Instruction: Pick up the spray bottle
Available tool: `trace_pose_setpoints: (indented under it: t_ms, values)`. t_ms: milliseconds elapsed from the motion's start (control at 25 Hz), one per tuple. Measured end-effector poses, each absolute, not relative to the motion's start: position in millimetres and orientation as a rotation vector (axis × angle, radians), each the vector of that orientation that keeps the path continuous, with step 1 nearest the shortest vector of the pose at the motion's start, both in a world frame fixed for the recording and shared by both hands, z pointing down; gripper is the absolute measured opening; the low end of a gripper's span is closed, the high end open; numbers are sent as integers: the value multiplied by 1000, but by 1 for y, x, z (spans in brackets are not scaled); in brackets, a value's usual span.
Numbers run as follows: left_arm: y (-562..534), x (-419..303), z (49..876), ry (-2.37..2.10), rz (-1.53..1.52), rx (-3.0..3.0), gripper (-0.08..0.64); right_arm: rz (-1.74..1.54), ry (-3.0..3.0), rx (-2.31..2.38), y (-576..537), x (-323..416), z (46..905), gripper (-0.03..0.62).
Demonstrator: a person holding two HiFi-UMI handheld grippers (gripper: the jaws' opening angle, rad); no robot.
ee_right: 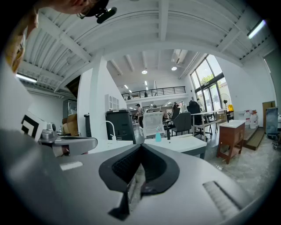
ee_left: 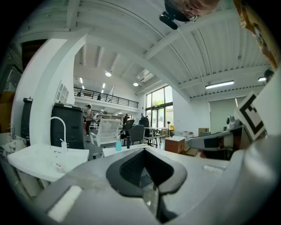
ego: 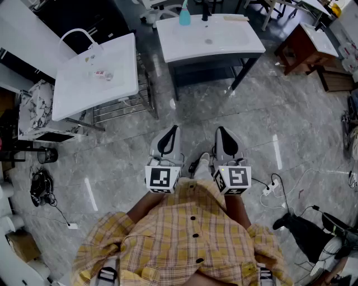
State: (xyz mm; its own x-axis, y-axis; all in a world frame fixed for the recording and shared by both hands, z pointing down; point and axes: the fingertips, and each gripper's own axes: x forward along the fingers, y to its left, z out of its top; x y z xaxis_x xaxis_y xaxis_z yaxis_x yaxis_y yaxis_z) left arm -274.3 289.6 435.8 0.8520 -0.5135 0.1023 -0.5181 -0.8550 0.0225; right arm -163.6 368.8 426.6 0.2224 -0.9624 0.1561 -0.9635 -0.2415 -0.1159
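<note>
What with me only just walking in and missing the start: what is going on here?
A person in a yellow checked shirt stands on the grey floor, holding one gripper in each hand close to the body. The left gripper and the right gripper are both shut with nothing between their jaws. The blue spray bottle stands untouched at the far edge of the white table ahead, well out of reach of both. The pick-up has not started.

Glossy stone-look tile floor (ego: 235, 117) — smooth white tabletop (ego: 235, 42), transl. teal plastic spray bottle (ego: 184, 17) & checked cloth shirt (ego: 179, 246).
</note>
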Motion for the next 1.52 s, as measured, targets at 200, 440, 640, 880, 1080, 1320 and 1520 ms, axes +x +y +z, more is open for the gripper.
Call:
trace_pose_setpoints:
  t_ms: [200, 440, 640, 880, 1080, 1320, 1520]
  values:
    - [293, -256, 442, -815, 185, 2946, -1, 381, -1947, 2451, 368, -141, 435, 0]
    - [281, -217, 438, -888, 169, 2927, 0, 375, -2031, 2401, 350, -99, 432, 0]
    - [276, -186, 444, -953, 158, 2881, 0, 368, -2110, 2336, 340, -70, 431, 1]
    - [282, -164, 444, -976, 201, 2877, 0, 395, -2159, 2318, 338, -48, 437, 1]
    - [274, -151, 451, -989, 239, 2882, -1, 430, -2168, 2298, 323, -36, 449, 2]
    - [244, -133, 459, -991, 234, 2873, -1, 447, -2174, 2274, 293, -20, 456, 2]
    - [199, -109, 468, -984, 219, 2837, 0, 445, -2178, 2236, 249, 2, 458, 2]
